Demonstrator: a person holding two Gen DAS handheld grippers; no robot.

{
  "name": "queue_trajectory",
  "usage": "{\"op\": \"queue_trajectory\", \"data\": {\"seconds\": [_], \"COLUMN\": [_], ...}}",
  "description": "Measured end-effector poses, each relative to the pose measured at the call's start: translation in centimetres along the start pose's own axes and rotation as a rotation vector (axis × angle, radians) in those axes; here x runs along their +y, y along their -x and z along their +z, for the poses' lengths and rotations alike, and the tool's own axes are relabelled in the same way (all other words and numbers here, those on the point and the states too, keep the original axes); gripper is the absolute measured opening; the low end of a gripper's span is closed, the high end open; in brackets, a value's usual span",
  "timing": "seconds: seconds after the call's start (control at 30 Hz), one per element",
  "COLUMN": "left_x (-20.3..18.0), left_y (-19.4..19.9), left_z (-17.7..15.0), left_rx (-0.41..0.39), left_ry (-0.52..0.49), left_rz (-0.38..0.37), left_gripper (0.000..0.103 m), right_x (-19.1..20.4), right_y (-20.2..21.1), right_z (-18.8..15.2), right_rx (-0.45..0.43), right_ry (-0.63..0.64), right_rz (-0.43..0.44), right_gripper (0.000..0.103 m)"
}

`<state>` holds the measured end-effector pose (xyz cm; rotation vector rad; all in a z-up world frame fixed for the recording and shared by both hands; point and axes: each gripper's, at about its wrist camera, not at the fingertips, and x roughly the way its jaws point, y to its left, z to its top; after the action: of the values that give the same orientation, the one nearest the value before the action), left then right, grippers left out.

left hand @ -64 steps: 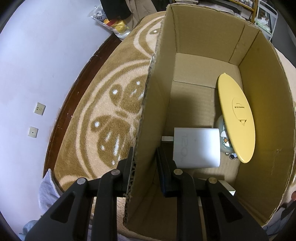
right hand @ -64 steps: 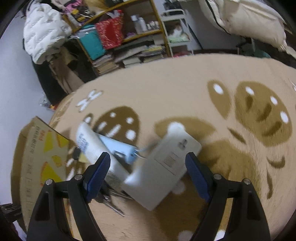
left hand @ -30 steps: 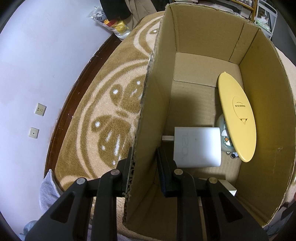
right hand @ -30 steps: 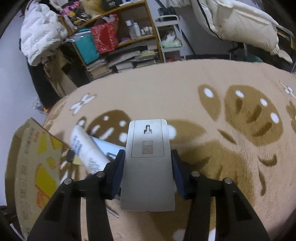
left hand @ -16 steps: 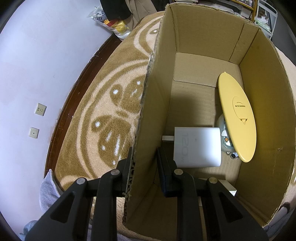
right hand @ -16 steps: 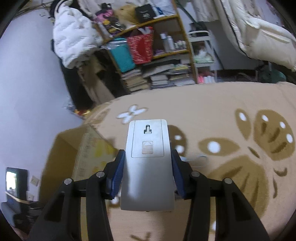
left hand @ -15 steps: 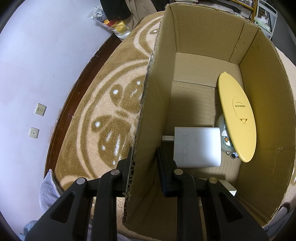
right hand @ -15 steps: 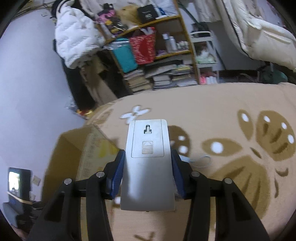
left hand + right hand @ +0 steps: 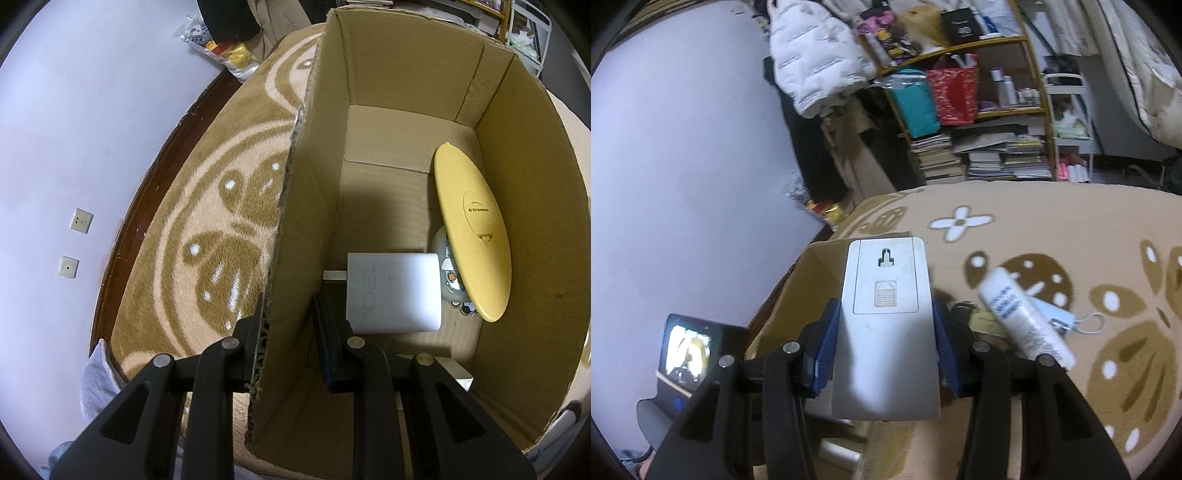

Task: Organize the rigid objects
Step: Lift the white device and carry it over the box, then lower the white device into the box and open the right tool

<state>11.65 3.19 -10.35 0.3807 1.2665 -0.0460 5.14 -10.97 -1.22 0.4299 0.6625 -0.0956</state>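
Risk to the drop: the grey remote-like device [image 9: 886,325] was carried with only its lower half between the pads, back face up; in my judgement a quick tilt toward the cardboard box [image 9: 812,291] could let it slide out short of the opening and land on the patterned rug [image 9: 1071,229].
Risk to the box: the box was steadied only by a pinch on one wall; a knock from the incoming device could probably swing or tip that wall.
Risk inside: the white charger block [image 9: 393,291] and the yellow oval lid [image 9: 472,232] already filled the near end, so a drop there could likely bounce off them.
Left gripper [image 9: 286,332]: fingers nearly together, clamping the box's near wall, one finger outside, one inside.
Right gripper [image 9: 884,349]: blue pads partly spread, pressed on both long sides of the grey device.
Device's place: in the air, just over the box's rim.
Left on the rug: a white tube [image 9: 1023,317] beside a pale blue tag [image 9: 1052,315], near the box.
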Motion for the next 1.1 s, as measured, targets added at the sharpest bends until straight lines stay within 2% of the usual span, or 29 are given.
{"op": "queue_trajectory", "data": {"seconds": [0.53,0.7,1.1], "left_x": [0.6,0.7,0.6], "left_y": [-0.1,-0.2,-0.3], "left_z": [0.0,0.0,0.0], "left_rx": [0.006,0.008,0.009], "left_ry": [0.021,0.023,0.022], "left_rz": [-0.026,-0.027,-0.027], "left_gripper": [0.020,0.020,0.019], "right_x": [2.5,3.1,2.7], "right_y": [-2.6,-2.6,-2.2], "right_z": [-2.9,-3.2,-2.8], "right_rx": [0.086,0.090,0.083], "right_ry": [-0.010,0.034,0.036], "right_rz": [0.020,0.000,0.024], "right_gripper": [0.051,0.051,0.052]}}
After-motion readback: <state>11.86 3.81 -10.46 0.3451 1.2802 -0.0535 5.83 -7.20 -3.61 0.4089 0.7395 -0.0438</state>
